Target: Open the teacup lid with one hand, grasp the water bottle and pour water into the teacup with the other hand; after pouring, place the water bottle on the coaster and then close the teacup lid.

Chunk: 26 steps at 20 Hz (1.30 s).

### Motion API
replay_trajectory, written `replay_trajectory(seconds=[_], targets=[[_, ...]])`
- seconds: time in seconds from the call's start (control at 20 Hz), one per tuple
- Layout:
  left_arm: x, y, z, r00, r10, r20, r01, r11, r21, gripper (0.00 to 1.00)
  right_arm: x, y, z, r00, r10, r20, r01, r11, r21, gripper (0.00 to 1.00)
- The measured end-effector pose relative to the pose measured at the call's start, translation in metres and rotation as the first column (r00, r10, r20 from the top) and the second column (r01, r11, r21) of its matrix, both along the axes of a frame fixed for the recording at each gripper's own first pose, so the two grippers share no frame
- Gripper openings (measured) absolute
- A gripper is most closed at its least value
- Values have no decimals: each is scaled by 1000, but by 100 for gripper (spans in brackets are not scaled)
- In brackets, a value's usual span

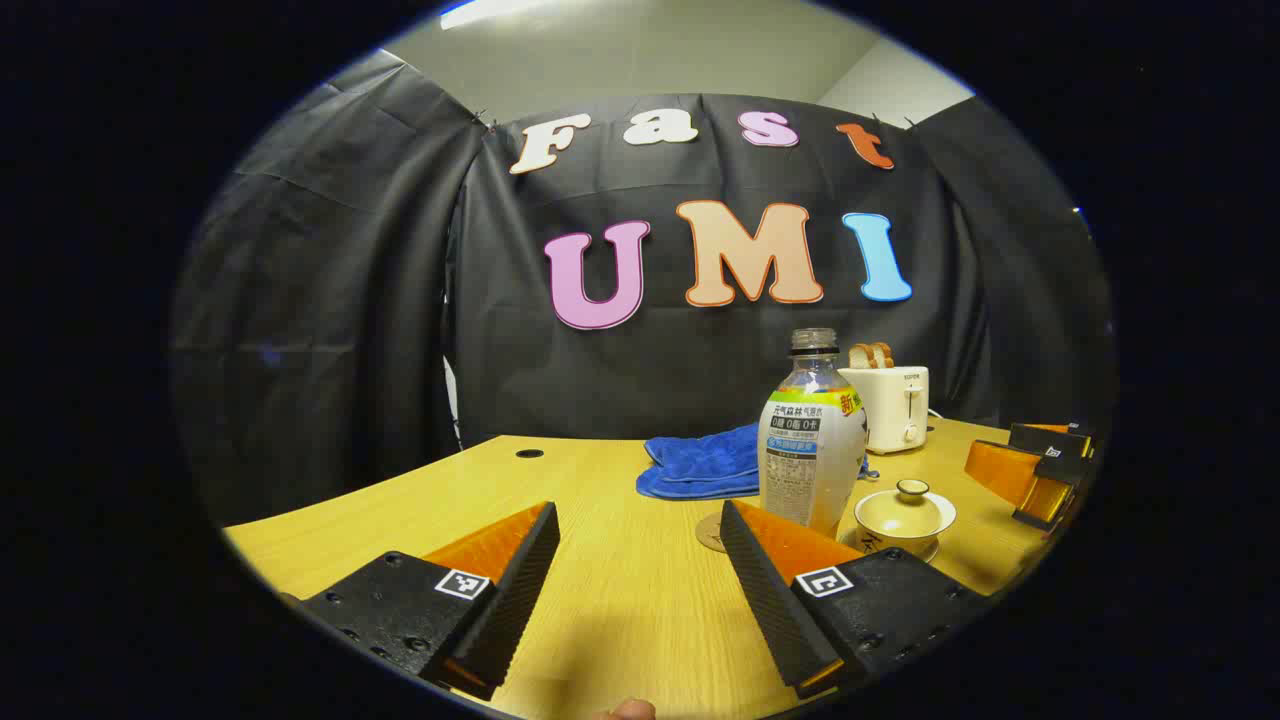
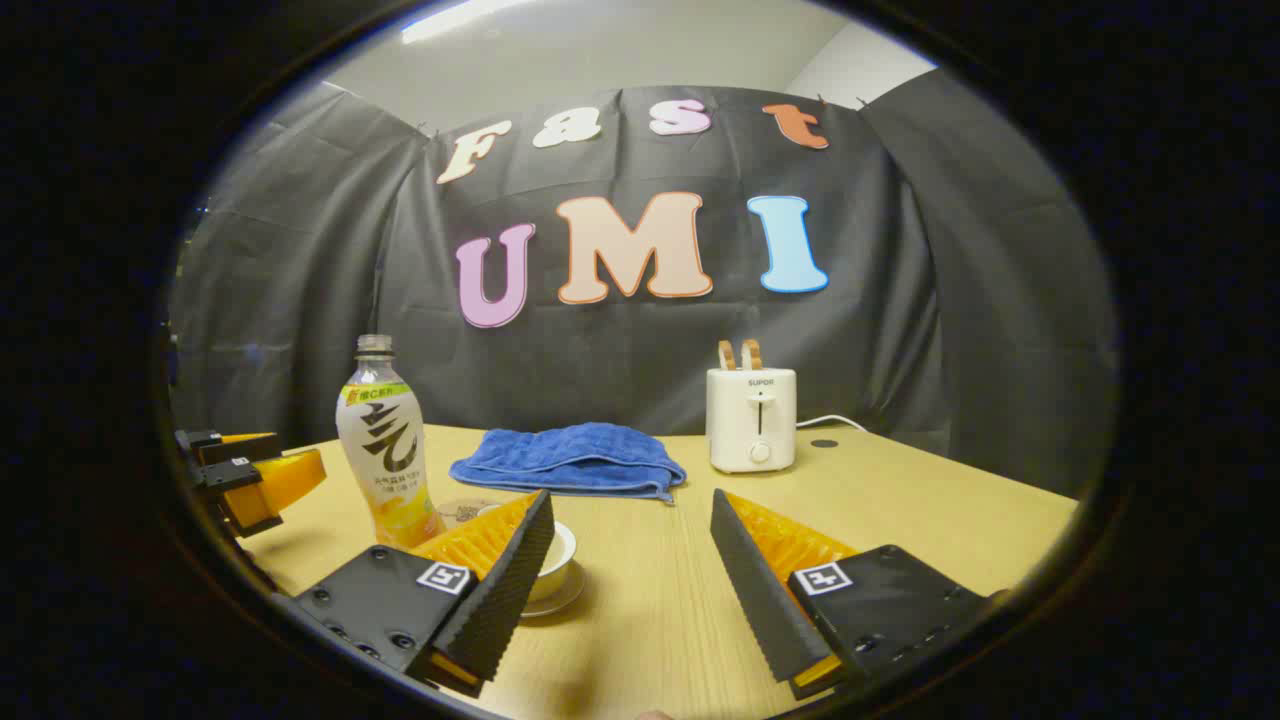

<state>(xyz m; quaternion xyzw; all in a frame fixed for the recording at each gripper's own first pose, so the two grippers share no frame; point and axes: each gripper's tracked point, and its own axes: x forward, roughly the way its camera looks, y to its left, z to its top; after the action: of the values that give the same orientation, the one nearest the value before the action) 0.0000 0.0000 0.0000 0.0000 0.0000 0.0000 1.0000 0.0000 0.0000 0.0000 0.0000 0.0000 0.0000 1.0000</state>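
Observation:
An uncapped water bottle (image 1: 812,440) with a printed label stands upright on the wooden table (image 1: 610,610). Just right of it sits the pale teacup (image 1: 905,515) on its saucer, the lid (image 1: 911,490) resting on it. A round coaster (image 1: 710,533) lies at the bottle's left foot, half hidden. My left gripper (image 1: 638,520) hovers open and holds nothing, short of the bottle. In the right gripper view the bottle (image 2: 385,450) stands left, the coaster (image 2: 462,512) behind it, and the teacup (image 2: 558,555) peeks out past one finger. My right gripper (image 2: 630,505) is open with nothing in it.
A folded blue towel (image 1: 700,465) (image 2: 570,458) lies behind the bottle. A white toaster (image 1: 890,405) (image 2: 752,420) with bread stands at the back, its cord trailing right. Each view catches the other gripper (image 1: 1040,465) (image 2: 245,475) at its edge.

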Motion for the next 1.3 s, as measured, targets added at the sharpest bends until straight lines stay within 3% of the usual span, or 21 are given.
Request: replay_trajectory(seconds=[0.85, 1.3], targets=[[-1, 1, -1, 1000, 8, 0, -8, 1000, -2, 95, 4, 4, -1, 1000, 21, 3, -21, 1000, -1, 96], [-1, -1, 0, 1000, 1, 0, -1, 1000, -1, 95, 15, 33, -9, 988, 148, -34, -150, 988, -34, 100]])
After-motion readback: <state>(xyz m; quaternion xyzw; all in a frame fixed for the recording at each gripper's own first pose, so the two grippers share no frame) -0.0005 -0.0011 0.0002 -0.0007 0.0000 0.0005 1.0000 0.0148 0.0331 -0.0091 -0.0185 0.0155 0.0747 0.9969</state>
